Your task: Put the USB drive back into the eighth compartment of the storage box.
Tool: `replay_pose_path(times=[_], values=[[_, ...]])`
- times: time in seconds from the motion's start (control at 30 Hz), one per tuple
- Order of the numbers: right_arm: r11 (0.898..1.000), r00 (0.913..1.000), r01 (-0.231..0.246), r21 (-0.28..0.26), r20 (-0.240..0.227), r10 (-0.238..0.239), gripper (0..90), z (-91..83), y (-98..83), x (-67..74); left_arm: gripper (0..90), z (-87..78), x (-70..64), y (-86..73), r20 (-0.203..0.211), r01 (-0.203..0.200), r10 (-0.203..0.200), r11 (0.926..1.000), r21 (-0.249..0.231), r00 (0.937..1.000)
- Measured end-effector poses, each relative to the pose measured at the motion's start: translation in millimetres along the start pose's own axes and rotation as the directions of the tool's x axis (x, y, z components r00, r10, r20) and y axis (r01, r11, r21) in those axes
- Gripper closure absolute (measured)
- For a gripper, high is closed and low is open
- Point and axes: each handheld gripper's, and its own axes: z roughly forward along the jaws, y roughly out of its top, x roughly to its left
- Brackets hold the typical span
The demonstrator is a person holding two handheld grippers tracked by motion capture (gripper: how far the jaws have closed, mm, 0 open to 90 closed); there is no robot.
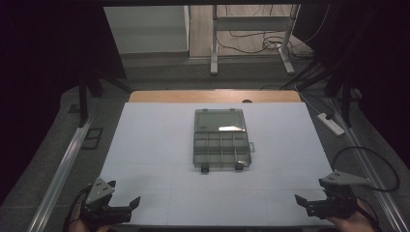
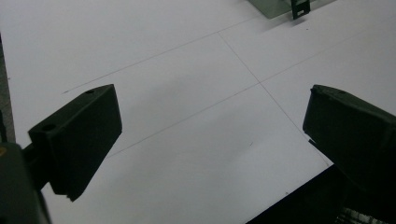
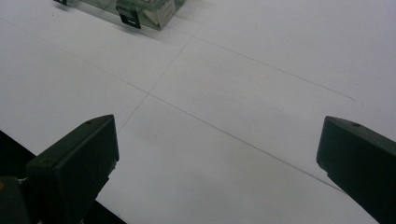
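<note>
- Nothing appears begun: the left gripper (image 1: 129, 205) and right gripper (image 1: 303, 203) hover at the desk's (image 1: 145, 145) near corners, jaws released, empty.
- The compartment box (image 1: 221, 145) sits mid-desk, lid open; the likely next move is reaching it.

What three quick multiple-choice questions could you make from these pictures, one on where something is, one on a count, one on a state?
1. Where does the organizer box sit?
A. middle of the white table
B. near left corner
C. on the floor

2. How many black latches show on the box's near edge?
A. one
B. two
C. four

3. How does the left gripper stand?
A. shut on the box
B. shut, empty
C. open, empty

Answers: 1 A, it lies centred on the sheet; 2 B, two tabs hang at the front; 3 C, its jaws stand wide apart over bare table.
</note>
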Motion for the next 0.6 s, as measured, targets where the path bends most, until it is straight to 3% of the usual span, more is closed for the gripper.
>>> replay_pose_path(times=[0.6], values=[[0.999, 0.9993, 0.018, 0.037, 0.032, -0.019, 0.0, -0.8, -2.3, 2.2, 4.8, 0.0, -0.2, -0.1, -0.001, 0.0, 0.0, 1.0, 0.001, 1.0]])
